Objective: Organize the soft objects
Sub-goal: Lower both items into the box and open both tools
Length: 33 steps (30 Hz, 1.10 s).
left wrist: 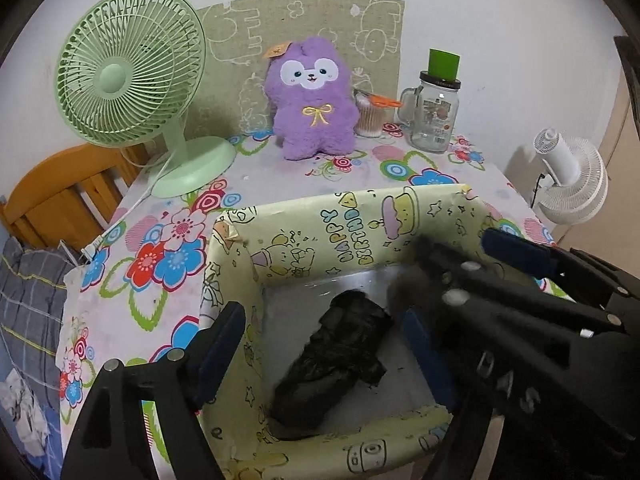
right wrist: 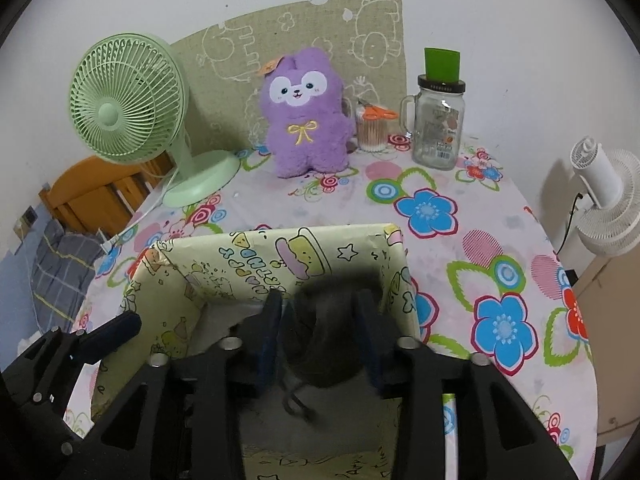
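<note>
Over a gift-wrapped box [left wrist: 360, 216] on the table [right wrist: 460, 184], both grippers' fingers are spread. A black rolled garment [left wrist: 336, 360] lies released inside; a blurred dark item [right wrist: 328, 344] sits between the right gripper [right wrist: 320, 320] fingers at 6 o'clock, seemingly being dropped for storage.

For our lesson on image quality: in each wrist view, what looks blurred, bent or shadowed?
Left wrist view: the fisheye bends the white wall; the right gripper has smeared tips. Right wrist view: a dark soft object between the right gripper's fingers is blurred; the pale green desk fan stays sharp.
</note>
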Available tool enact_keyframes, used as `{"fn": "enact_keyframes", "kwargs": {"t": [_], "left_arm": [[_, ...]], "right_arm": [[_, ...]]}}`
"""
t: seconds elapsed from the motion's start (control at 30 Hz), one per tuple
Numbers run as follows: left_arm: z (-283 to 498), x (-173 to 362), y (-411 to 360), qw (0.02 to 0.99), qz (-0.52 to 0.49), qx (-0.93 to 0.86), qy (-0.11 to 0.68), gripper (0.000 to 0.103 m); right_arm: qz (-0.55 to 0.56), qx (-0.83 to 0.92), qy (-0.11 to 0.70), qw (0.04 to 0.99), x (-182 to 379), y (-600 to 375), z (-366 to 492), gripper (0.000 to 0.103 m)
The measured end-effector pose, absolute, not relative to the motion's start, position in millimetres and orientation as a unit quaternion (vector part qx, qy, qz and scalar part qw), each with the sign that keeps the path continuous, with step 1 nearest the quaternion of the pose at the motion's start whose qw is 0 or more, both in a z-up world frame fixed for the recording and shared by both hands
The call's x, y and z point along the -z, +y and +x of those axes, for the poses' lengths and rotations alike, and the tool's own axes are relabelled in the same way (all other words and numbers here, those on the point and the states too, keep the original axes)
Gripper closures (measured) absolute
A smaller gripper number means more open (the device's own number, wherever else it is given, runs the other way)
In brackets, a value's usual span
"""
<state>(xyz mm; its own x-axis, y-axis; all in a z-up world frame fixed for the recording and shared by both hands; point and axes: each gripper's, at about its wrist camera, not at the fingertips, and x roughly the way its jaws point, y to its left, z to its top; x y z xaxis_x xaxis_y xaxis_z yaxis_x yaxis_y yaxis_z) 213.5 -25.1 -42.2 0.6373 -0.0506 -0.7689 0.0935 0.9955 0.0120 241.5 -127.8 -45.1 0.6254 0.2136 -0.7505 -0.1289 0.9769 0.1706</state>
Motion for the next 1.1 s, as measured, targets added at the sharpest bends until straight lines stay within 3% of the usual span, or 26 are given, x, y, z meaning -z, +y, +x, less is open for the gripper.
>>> {"fn": "enact_keyframes", "kwargs": {"t": [0.03, 0.4, 1.1], "left_arm": [[212.9, 41.6, -25.1, 0.905, 0.025, 0.041, 0.423, 0.019], [198.9, 32.7, -25.0, 0.908, 0.018, 0.044, 0.416, 0.011], [155.8, 12.5, -26.9, 0.915, 0.013, 0.049, 0.399, 0.010]], "right_arm": [[0.051, -0.098, 0.421, 0.900, 44.2, -127.9, 240.5, 0.035], [0.040, -0.091, 0.406, 0.908, 31.0, -129.4, 223.2, 0.018], [0.020, -0.085, 0.378, 0.922, 5.0, -137.0, 174.5, 0.016]]}}
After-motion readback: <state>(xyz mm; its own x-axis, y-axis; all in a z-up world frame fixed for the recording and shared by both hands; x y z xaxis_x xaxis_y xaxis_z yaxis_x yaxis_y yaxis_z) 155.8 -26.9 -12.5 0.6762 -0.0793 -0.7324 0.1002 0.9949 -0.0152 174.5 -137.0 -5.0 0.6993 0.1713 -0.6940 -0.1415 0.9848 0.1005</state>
